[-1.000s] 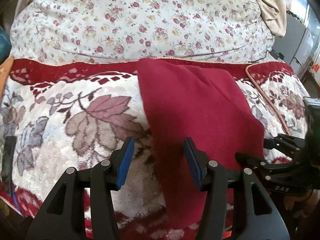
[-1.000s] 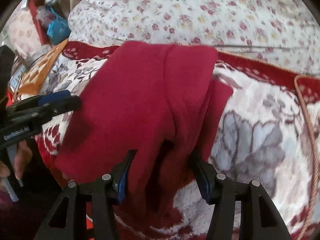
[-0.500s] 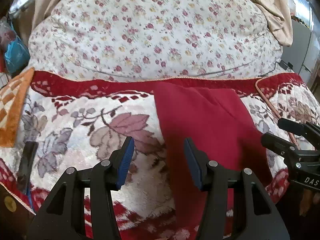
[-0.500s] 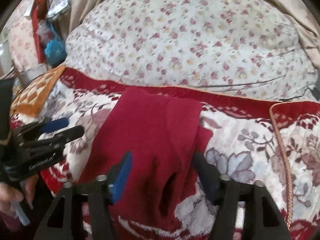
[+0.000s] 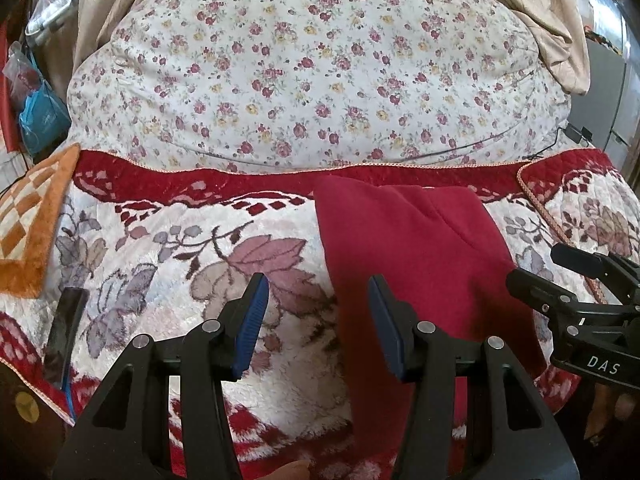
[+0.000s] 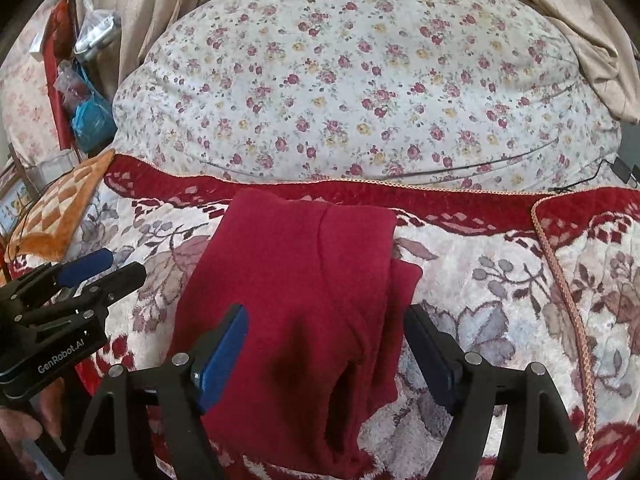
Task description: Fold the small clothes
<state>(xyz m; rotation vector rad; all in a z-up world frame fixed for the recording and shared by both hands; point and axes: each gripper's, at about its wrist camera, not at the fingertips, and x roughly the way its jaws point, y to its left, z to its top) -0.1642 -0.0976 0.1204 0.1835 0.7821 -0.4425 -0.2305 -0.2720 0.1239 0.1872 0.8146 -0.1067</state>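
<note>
On the plush floral bedspread with a dark red border [image 5: 168, 264] lies a folded crimson fleece garment [image 6: 296, 300], its long axis running from the near edge toward the flowered pillow [image 5: 320, 80]. Right tongs [image 6: 324, 356], having just been opening, straddle its near end without pressing; left tongs [image 5: 316, 320] stand apart, empty, beside its left edge. The right hand seems nearer.

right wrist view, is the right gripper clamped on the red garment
No, the right gripper stands open above the red garment, its pads clear of the cloth.
</note>
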